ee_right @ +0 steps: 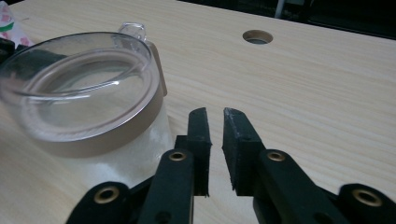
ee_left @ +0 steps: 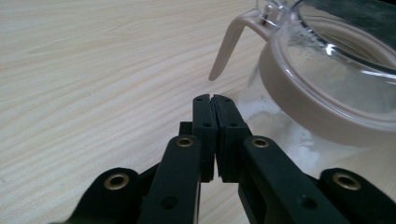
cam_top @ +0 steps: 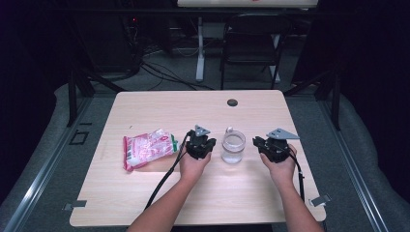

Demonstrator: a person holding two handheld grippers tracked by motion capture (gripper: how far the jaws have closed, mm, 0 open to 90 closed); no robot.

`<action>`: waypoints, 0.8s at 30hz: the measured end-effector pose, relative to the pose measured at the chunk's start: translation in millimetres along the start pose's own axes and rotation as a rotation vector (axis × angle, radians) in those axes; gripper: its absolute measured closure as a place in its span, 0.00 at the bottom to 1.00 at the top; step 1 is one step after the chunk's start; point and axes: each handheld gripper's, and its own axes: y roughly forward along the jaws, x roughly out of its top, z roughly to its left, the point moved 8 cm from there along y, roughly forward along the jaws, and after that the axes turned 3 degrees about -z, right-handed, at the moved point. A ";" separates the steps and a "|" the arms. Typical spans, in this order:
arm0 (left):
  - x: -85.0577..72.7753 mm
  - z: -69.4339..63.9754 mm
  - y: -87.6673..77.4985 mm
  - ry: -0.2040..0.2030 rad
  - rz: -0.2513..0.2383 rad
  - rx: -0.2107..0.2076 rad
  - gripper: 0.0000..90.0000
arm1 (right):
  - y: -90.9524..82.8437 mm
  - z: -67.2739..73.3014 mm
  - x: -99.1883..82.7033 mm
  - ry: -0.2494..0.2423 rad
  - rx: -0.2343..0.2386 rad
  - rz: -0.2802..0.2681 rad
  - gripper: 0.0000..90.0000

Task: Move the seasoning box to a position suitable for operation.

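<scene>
Clear jar (cam_top: 233,148) is stood upright near table (cam_top: 145,104) centre, long axis vertical, mouth up; it is seated between the 2 grippers, apart from both. Body is seen as transparent glass or plastic, round, with a frosty white film inside; a beige band is wrapped round the neck and a clear hinged lid (ee_right: 79,79) with a small loop tab at its far edge is closed on top. A beige clasp lever (ee_left: 227,44) is hung down off the band. No writing can be read on the jar. Left gripper (cam_top: 199,143) is held just left of the jar, jaws pressed fully together, nothing gripped. Right gripper (cam_top: 273,147) is held further right of the jar, jaws parted by a narrow gap, nothing between them. A crinkled pink-and-white plastic packet (cam_top: 149,148) with a green mark is laid flat at left; its print is too small to read. Table is pale wood-grain laminate, with 1 round cable hole (cam_top: 232,102) at the far edge.
</scene>
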 end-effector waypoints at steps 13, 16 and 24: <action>-7.3 -10.3 18.8 -0.004 0.026 -0.011 1.00 | 33.6 15.6 0.7 -0.026 0.059 0.032 0.98; -5.8 -14.1 20.4 0.002 0.018 -0.029 1.00 | 36.4 14.5 -0.7 -0.004 0.079 0.039 0.98; -5.6 -15.8 16.0 0.030 0.030 -0.035 1.00 | 32.8 17.9 -4.7 -0.019 0.094 0.075 1.00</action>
